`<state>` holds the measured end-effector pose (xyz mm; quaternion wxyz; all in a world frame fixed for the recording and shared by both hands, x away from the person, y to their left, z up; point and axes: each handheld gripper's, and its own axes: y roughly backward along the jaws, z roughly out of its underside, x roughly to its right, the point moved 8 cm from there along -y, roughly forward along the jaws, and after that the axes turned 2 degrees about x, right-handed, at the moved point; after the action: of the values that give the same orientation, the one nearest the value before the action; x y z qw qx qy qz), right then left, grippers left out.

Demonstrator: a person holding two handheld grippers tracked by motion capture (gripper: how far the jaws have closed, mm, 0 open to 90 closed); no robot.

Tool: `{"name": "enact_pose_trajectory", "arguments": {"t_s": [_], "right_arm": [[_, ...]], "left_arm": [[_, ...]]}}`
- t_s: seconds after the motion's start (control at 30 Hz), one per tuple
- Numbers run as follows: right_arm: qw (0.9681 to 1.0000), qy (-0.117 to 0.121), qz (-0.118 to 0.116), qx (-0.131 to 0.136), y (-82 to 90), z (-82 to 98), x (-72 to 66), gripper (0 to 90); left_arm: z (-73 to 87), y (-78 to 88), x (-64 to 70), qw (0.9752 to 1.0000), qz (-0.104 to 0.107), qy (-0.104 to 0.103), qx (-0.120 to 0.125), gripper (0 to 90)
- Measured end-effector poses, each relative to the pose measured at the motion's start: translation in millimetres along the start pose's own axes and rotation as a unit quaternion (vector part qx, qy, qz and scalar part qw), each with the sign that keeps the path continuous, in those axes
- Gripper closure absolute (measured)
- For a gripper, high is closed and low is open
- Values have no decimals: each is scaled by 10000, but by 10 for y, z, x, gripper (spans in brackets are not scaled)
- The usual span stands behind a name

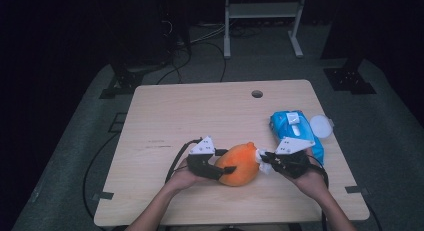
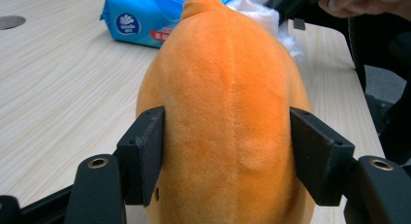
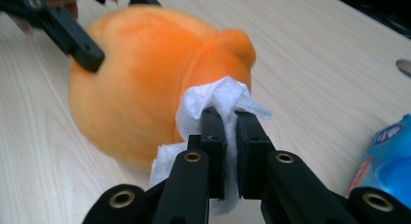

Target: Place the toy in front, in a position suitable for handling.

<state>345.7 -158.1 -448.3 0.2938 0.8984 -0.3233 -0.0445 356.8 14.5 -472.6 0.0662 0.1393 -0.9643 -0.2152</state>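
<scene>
On the surface (image 1: 165,111), left tongs (image 2: 228,156) clamp an orange plush toy (image 1: 239,163) steady; right tongs (image 3: 230,136), clamped on a white wipe (image 3: 213,100), are wiping it. Next likely needs gentle strokes across the fabric.

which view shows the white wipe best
The right gripper view: the white wipe sits close up, pinched in the right claw against the orange plush toy. The high view shows a small white patch; the left gripper view shows it behind the toy.
</scene>
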Motion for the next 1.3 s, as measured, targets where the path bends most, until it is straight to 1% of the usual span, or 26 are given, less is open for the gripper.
{"name": "enact_pose_trajectory", "arguments": {"t_s": [0.07,0.1,0.17,0.23,0.33,0.4,0.43,0.53,0.6,0.67,0.7,0.73,0.77,0.8,0.83,0.9,0.93,0.97,1.0,1.03,1.07,1.1,1.2,1.23,1.27,1.3], "right_arm": [[9999,61,-25,134,21,-91,-43,833],[9998,50,-51,210,33,-133,-64,833],[9996,68,-77,269,47,-178,-77,833],[9996,32,-92,257,36,-160,-64,833],[9998,-44,-103,166,12,-70,-8,833],[9998,-163,-103,113,14,-14,31,832],[9998,-170,-79,105,22,-3,41,833],[9998,-108,15,136,54,-48,37,833],[9997,-66,42,249,83,-119,17,833],[9993,17,22,363,110,-194,-18,832],[9992,51,10,385,116,-214,-36,833],[9992,115,-27,387,118,-233,-66,832],[9992,161,-30,369,112,-234,-78,832],[9994,204,-6,280,95,-210,-86,832],[9995,226,9,239,85,-189,-79,832],[9996,192,42,178,81,-134,-31,832],[9998,139,73,147,91,-99,11,832],[9998,95,64,150,98,-84,33,832],[9998,32,46,172,106,-75,48,832],[9998,39,74,161,106,-72,48,832],[9998,66,89,150,100,-77,33,833],[9998,74,53,172,92,-95,4,833],[9993,176,-153,275,70,-168,-149,833],[9986,181,-320,369,68,-200,-207,832],[9980,220,-419,408,67,-224,-261,832],[9983,306,-342,360,63,-228,-270,832]], "left_arm": [[1,-12,25,10000,24,-68,-1,341],[3,-14,36,9999,43,-112,-5,341],[2,-19,54,9999,36,-143,9,341],[-1,-15,54,9999,38,-152,5,338],[-14,-25,62,9999,37,-152,30,334],[-30,-45,85,9997,14,-236,22,330],[-37,-56,100,9997,-4,-254,12,327],[-48,-90,160,9989,-59,-457,-80,323],[-57,-119,215,9984,-47,-555,-96,323],[-70,-156,284,9970,-27,-765,-150,323],[-79,-180,332,9955,-9,-928,-179,323],[-83,-192,359,9946,-4,-1015,-192,319],[-88,-201,383,9932,-13,-1144,-234,310],[-90,-200,386,9932,-21,-1142,-243,292],[-96,-198,375,9944,-20,-1042,-190,276],[-99,-187,341,9962,-24,-861,-110,247],[-101,-185,334,9966,-10,-818,-93,241],[-105,-191,334,9969,-3,-785,-73,239],[-111,-206,341,9968,-7,-800,-54,239],[-114,-222,355,9965,-8,-828,-67,240],[-117,-239,369,9960,-8,-892,-91,242],[-117,-253,380,9955,-32,-938,-115,243],[-114,-254,375,9952,-123,-962,-142,244],[-112,-249,363,9958,-145,-891,-119,243],[-108,-243,349,9960,-143,-871,-115,243],[-107,-244,342,9963,-140,-843,-80,236]]}}
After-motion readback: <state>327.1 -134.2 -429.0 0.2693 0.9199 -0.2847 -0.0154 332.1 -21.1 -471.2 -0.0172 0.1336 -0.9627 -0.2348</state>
